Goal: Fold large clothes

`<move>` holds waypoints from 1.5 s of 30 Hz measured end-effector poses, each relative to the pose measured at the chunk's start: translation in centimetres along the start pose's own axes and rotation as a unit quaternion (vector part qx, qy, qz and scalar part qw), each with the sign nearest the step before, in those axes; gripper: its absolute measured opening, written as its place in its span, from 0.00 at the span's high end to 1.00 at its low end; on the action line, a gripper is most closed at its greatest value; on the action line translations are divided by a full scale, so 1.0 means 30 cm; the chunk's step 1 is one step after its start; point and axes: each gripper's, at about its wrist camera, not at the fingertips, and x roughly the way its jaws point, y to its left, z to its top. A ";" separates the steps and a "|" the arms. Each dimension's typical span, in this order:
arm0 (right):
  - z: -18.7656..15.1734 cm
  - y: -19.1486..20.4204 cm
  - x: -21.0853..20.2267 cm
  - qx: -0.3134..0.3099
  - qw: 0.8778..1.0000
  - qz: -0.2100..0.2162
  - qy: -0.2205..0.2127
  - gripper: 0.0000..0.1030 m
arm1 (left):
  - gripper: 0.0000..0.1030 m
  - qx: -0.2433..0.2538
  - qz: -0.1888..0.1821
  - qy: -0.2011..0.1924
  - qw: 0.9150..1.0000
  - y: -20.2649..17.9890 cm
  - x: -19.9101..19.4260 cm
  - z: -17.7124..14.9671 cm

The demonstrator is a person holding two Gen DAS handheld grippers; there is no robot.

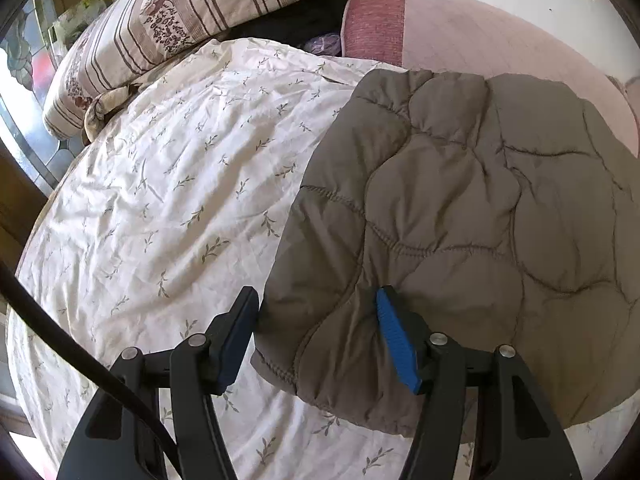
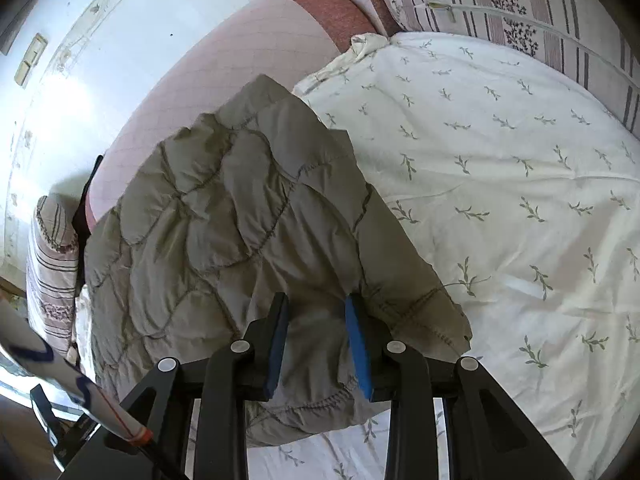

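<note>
- While working the near hem, close on the stitched edge itself rather than the puffy panels; padding likely to squash and slip out of a shallow pinch.
- Left gripper [image 1: 316, 296]: jaws wide apart, gripping nothing; straddling the near left corner of the quilted jacket [image 1: 460, 200], blue pad [image 1: 396, 344] pressed into a crease, other finger just outside the fabric edge.
- Right gripper [image 2: 316, 300]: jaws roughly half open, not clamped; bunched hem lying between the pads, both blue faces visible.
- Jacket spread ahead of both tools, reaching away across the bed, partly on the leaf-print duvet [image 1: 180, 200], partly on the pink sheet [image 1: 480, 32] beyond.
- Best to take both corners at matching depth, lift together and carry evenly, to keep the fold line straight.
- Shell: taupe, matte, smooth, softly wrinkled; curved stitching forming rounded puffed cells; gathered seam along the edge.
- Duvet: thin white cotton, creased. Striped floral pillow [image 1: 180, 12] far ahead, left of the left tool.
</note>
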 end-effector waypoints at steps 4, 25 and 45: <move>0.013 0.009 -0.057 -0.010 1.000 -0.008 -0.026 0.69 | 0.41 -0.025 -0.008 -0.009 1.000 0.043 -0.037 0.013; 0.025 -0.110 -0.122 0.021 0.999 -0.029 -0.021 0.58 | 0.32 -0.073 -0.026 0.031 0.996 0.182 -0.015 0.020; -0.026 -0.261 -0.065 0.159 0.985 0.058 0.032 0.36 | 0.32 -0.226 -0.219 0.124 0.941 0.291 0.107 -0.049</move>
